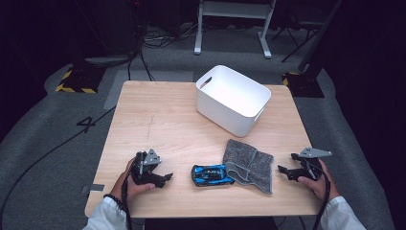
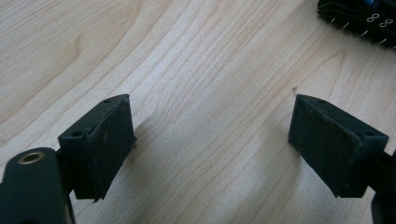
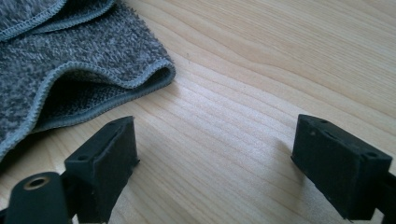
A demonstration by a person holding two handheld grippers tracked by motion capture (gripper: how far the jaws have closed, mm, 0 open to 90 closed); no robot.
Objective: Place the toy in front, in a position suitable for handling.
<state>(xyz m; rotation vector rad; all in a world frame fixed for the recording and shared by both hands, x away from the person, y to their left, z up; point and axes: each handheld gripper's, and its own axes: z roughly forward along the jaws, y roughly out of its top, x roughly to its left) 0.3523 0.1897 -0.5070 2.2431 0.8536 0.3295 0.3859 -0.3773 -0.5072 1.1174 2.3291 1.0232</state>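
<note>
— What do I have on my side?

— Two black grippers. My left gripper (image 1: 167, 178) carries a grey three-cornered plate on top, and so does my right gripper (image 1: 283, 170). A black cable trails from each, back past my wrists.

— And the jaws up close?

— Blocky black fingers (image 2: 103, 140) faced with dark, rough-edged pads, small screw holes in their tops, and a brass-ringed hole at the lower left. The right gripper's fingers (image 3: 108, 156) look the same.

— Clothing?

— White sleeves on both arms, and a dark beaded bracelet on my left wrist.
</note>
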